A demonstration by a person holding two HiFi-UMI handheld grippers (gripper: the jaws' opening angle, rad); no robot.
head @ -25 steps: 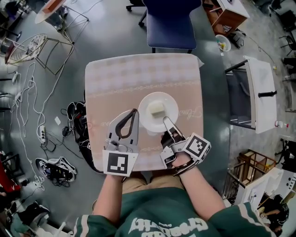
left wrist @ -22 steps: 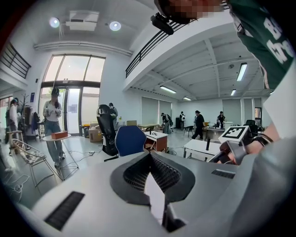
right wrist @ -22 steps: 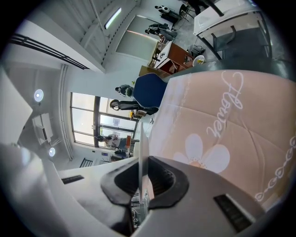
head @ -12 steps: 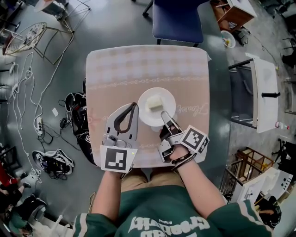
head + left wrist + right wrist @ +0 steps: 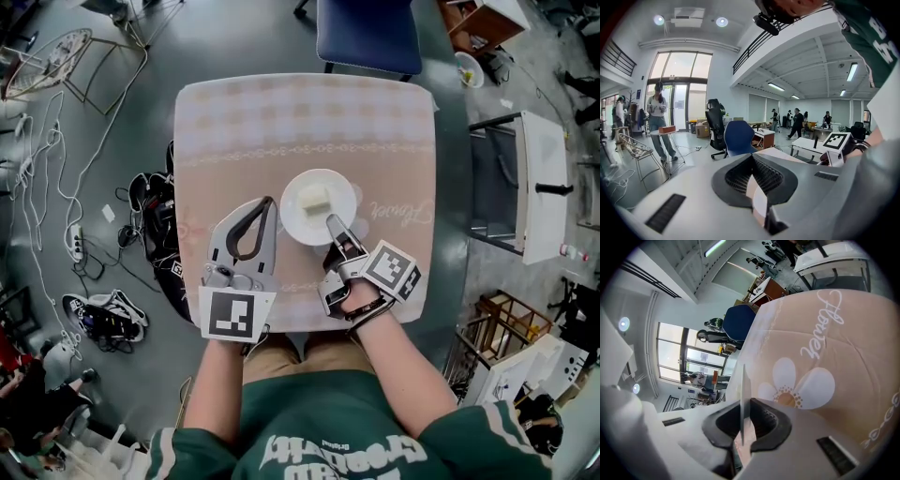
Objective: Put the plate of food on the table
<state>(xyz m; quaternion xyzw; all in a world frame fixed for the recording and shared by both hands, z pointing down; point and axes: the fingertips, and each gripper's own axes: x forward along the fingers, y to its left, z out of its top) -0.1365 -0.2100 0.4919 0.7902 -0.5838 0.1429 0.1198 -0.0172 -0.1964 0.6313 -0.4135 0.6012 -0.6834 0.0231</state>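
A blue chair (image 5: 366, 36), cables (image 5: 42, 202) and shoes (image 5: 103, 319) occupy the floor (image 5: 234, 37).

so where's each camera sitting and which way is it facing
Head view: on the person's head, looking steeply down at the table, the plate, the left gripper and the right gripper; forearms and green shirt show.
Left gripper view: on the left gripper, looking along its closed jaws across the room to the blue chair; the shirt's sleeve shows top right.
Right gripper view: on the right gripper, looking along jaws clamped on the plate's rim, over the table.
Shared: the blue chair is in all three.
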